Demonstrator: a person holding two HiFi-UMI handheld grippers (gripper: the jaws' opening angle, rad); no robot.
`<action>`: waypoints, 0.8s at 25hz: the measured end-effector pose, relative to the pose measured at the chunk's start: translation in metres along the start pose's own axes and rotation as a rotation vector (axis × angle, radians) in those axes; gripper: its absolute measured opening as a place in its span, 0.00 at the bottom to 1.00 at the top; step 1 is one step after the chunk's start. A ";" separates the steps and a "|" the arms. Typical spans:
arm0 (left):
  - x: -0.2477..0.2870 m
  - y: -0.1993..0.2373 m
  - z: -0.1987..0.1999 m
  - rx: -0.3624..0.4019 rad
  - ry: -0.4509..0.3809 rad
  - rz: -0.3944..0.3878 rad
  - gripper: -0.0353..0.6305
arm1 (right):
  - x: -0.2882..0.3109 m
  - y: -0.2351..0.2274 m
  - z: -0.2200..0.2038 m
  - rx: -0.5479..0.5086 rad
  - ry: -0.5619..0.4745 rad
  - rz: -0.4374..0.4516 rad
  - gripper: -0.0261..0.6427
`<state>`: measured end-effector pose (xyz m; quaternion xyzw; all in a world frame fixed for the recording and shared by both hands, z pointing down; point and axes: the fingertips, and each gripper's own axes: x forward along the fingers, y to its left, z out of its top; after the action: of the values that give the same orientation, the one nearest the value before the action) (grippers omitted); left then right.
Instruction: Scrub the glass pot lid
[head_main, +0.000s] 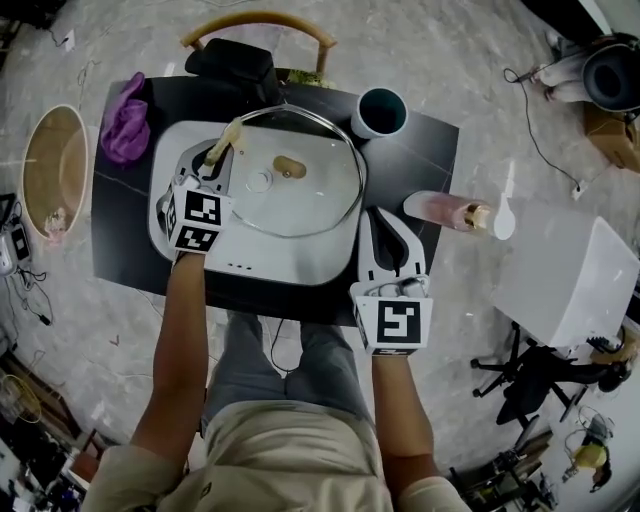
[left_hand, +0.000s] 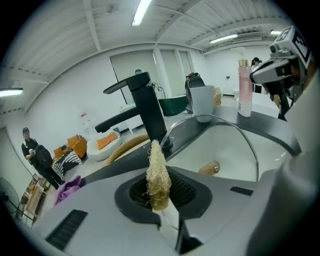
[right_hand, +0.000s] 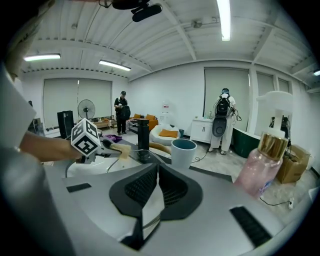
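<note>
Left tongs (head_main: 214, 166) pinch the near end of a tan, fibrous loofah scrubber (head_main: 226, 141), whose long axis runs away from the person toward the black faucet (head_main: 236, 60); its free tip is at the far left rim of the glass pot lid (head_main: 300, 205). Right tongs (head_main: 379, 216) are closed onto the lid's right edge, the thin rim caught between ribbed black pads. The round lid, clear glass in a metal band, sits over the white sink (head_main: 188, 140) in the dark worktop (head_main: 425, 160), its stubby wooden knob (head_main: 290, 167) facing up. Both bare forearms reach straight forward, the left further than the right.
</note>
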<state>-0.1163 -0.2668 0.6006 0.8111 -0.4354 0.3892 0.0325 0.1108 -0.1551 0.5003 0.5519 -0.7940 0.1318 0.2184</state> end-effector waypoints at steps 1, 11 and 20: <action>-0.001 0.003 -0.001 0.003 0.000 0.002 0.12 | 0.002 0.004 0.002 -0.003 -0.003 0.005 0.08; -0.006 0.008 -0.006 0.006 0.002 0.009 0.12 | 0.007 0.010 0.011 -0.017 -0.042 0.015 0.08; 0.006 -0.030 0.007 0.042 0.004 -0.044 0.12 | -0.003 -0.005 -0.001 0.004 -0.029 -0.007 0.08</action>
<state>-0.0882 -0.2544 0.6086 0.8202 -0.4093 0.3989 0.0247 0.1168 -0.1537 0.4993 0.5569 -0.7949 0.1247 0.2060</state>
